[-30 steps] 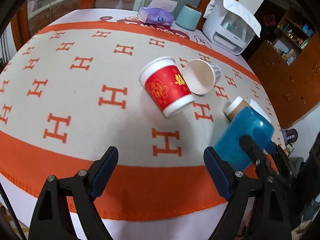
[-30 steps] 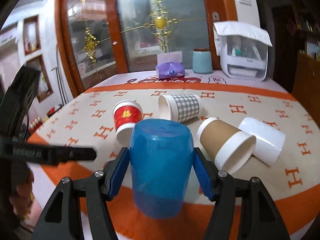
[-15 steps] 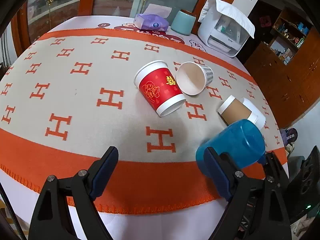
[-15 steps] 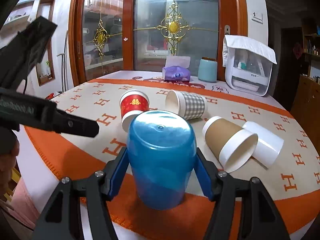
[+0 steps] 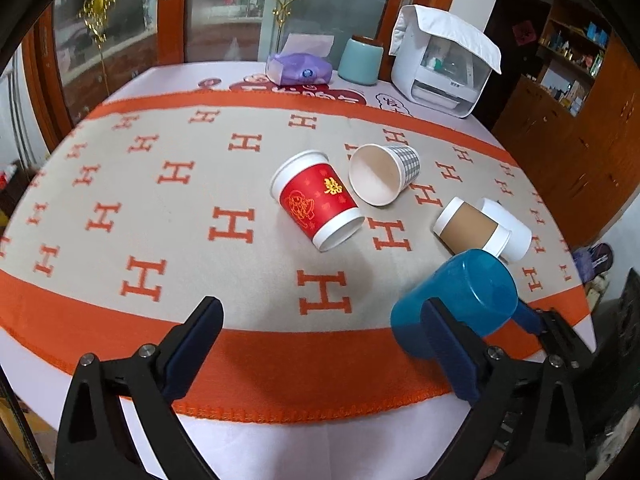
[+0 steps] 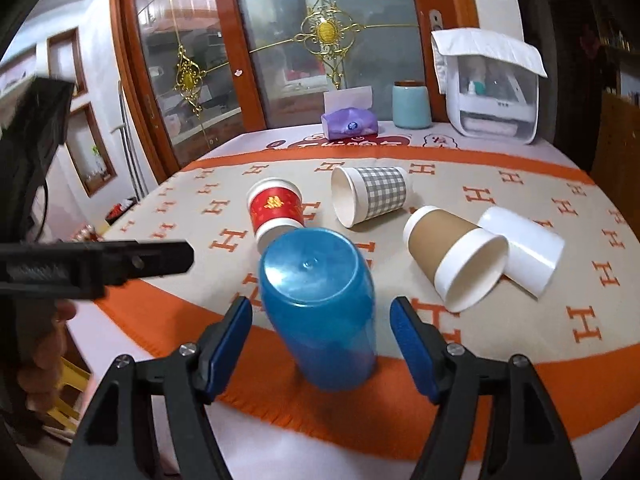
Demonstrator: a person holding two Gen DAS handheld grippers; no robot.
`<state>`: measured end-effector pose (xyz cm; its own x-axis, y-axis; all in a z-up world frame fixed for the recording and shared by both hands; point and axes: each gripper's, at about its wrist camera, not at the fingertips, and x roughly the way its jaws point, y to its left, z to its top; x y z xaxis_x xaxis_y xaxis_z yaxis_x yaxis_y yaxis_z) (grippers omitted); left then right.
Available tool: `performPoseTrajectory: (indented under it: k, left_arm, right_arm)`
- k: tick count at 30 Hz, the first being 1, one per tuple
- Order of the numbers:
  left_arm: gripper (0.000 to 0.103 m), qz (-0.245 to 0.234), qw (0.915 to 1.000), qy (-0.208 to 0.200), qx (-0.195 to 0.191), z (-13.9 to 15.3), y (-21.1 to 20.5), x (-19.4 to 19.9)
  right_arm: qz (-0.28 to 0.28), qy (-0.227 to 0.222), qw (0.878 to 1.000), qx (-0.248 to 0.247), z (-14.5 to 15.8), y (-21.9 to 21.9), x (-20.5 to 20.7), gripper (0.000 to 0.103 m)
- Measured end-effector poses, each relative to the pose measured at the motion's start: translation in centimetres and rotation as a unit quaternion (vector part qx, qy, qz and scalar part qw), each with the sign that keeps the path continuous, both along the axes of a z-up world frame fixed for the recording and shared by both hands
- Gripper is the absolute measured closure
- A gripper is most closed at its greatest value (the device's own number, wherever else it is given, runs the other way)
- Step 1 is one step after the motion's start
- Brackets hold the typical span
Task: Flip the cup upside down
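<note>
Both right gripper jaws spread, clear of blue cup.

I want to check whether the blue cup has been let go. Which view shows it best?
The right wrist view: the blue cup stands base-up between the open right gripper, gaps visible on both sides. The left wrist view shows it partly hidden behind a left-gripper finger.

Plastic cup on runner's near border, four paper cups seemingly behind.
</note>
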<state>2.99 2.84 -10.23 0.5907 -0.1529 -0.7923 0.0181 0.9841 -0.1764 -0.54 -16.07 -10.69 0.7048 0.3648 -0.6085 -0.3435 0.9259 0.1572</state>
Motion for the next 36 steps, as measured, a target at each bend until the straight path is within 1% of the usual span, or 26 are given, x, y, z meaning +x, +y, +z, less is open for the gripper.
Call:
performPoseTrajectory:
  k: [1, 5, 7, 8, 10, 12, 14, 16, 20, 22, 24, 27, 31, 36]
  left_arm:
    - [0.005, 0.001, 1.0000, 0.002, 0.008, 0.3, -0.2, -0.2]
    - [0.005, -0.004, 0.9998, 0.000, 0.020, 2.0, -0.8, -0.7]
    - [0.004, -0.007, 0.9996, -0.005, 0.027, 3.4, -1.2, -1.1]
    - [0.002, -0.009, 0.9994, -0.009, 0.032, 4.4, -1.5, -1.3]
    - [0.001, -0.011, 0.9992, -0.017, 0.034, 5.9, -1.8, -1.6]
    - [0.001, -0.010, 0.9990, -0.028, 0.032, 7.7, -2.1, -1.8]
    - [0.001, -0.004, 0.9990, -0.029, 0.032, 9.0, -2.3, -1.9]
    - [0.001, 0.000, 0.9990, -0.027, 0.035, 10.0, -2.6, -1.9]
    - [0.001, 0.003, 0.9990, -0.033, 0.030, 11.4, -3.1, -2.6]
    - [0.001, 0.005, 0.9985, -0.037, 0.040, 11.6, -3.2, -2.9]
    - [0.001, 0.015, 0.9979, -0.040, 0.049, 11.7, -3.3, -3.2]
    - [0.001, 0.019, 0.9977, -0.043, 0.049, 11.8, -3.3, -3.5]
    - [0.001, 0.029, 0.9966, -0.050, 0.059, 12.0, -3.3, -3.7]
    - [0.001, 0.030, 0.9965, -0.046, 0.063, 11.7, -3.5, -3.5]
  right_arm:
    - [-0.002, 0.003, 1.000, 0.003, 0.6, -0.3, -0.2, 0.031]
    - [-0.017, 0.019, 1.000, 0.012, 4.1, -1.5, -1.2, 0.031]
    - [-0.023, 0.023, 0.999, 0.019, 6.4, -2.0, -1.8, 0.031]
    - [-0.026, 0.025, 0.999, 0.022, 7.2, -2.1, -2.0, 0.031]
    - [-0.040, 0.037, 0.998, 0.027, 9.1, -2.3, -2.4, 0.031]
    - [-0.049, 0.045, 0.997, 0.036, 10.4, -2.5, -2.6, 0.031]
    - [-0.051, 0.048, 0.996, 0.047, 11.4, -2.6, -2.9, 0.031]
    - [-0.068, 0.048, 0.996, 0.039, 12.4, -2.5, -3.2, 0.031]
    - [-0.091, 0.025, 0.995, 0.007, 13.3, -2.1, -3.6, 0.031]
    - [-0.096, 0.018, 0.995, -0.001, 13.4, -1.9, -3.6, 0.031]
    - [-0.098, 0.016, 0.995, -0.001, 13.5, -1.9, -3.6, 0.031]
    - [-0.100, 0.015, 0.995, 0.000, 13.4, -1.9, -3.5, 0.031]
    - [-0.098, 0.015, 0.995, 0.001, 13.3, -1.8, -3.4, 0.031]
    - [-0.100, 0.013, 0.995, -0.001, 13.3, -1.7, -3.4, 0.031]
